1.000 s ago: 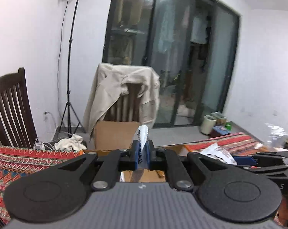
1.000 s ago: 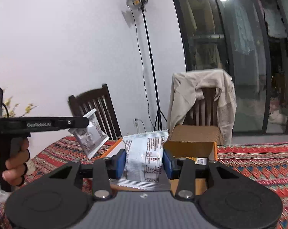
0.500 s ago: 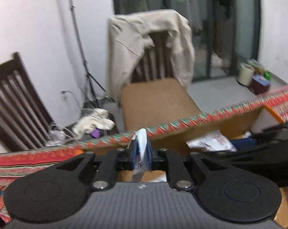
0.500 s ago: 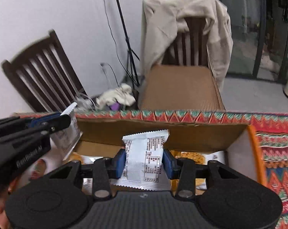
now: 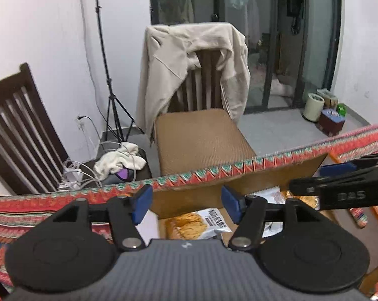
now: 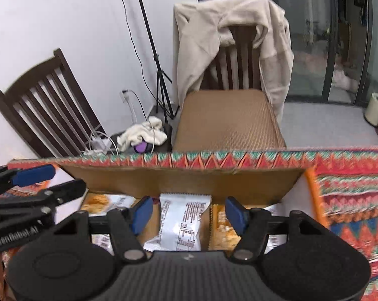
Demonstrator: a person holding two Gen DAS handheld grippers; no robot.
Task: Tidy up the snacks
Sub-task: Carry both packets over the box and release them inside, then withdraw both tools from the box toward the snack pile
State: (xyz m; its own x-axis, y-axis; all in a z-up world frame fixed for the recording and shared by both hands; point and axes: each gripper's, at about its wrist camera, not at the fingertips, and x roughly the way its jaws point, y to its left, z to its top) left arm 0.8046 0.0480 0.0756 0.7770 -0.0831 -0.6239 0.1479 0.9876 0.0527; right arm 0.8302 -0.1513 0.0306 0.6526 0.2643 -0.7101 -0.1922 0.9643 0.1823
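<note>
An open cardboard box (image 6: pixel 189 180) stands on the patterned tablecloth and holds several snack packets. My right gripper (image 6: pixel 189 212) is open above it; a white packet with black print (image 6: pixel 181 223) lies in the box between its blue pads, not gripped. My left gripper (image 5: pixel 186 204) is open and empty over the box's left part (image 5: pixel 196 194), above an orange-and-white chips packet (image 5: pixel 199 225). The left gripper shows at the left of the right wrist view (image 6: pixel 36 183), the right gripper at the right of the left wrist view (image 5: pixel 339 183).
A chair (image 6: pixel 229 115) draped with a beige jacket stands just beyond the table's far edge. A dark slatted chair (image 6: pixel 43 105), a light stand (image 6: pixel 151 50) and cables with a cloth on the floor are at the left. Glass doors are at the back right.
Both grippers tipped down over the box and opened. The left let go of its small white packet; the right let go of the white printed packet, which now lies in the box.
</note>
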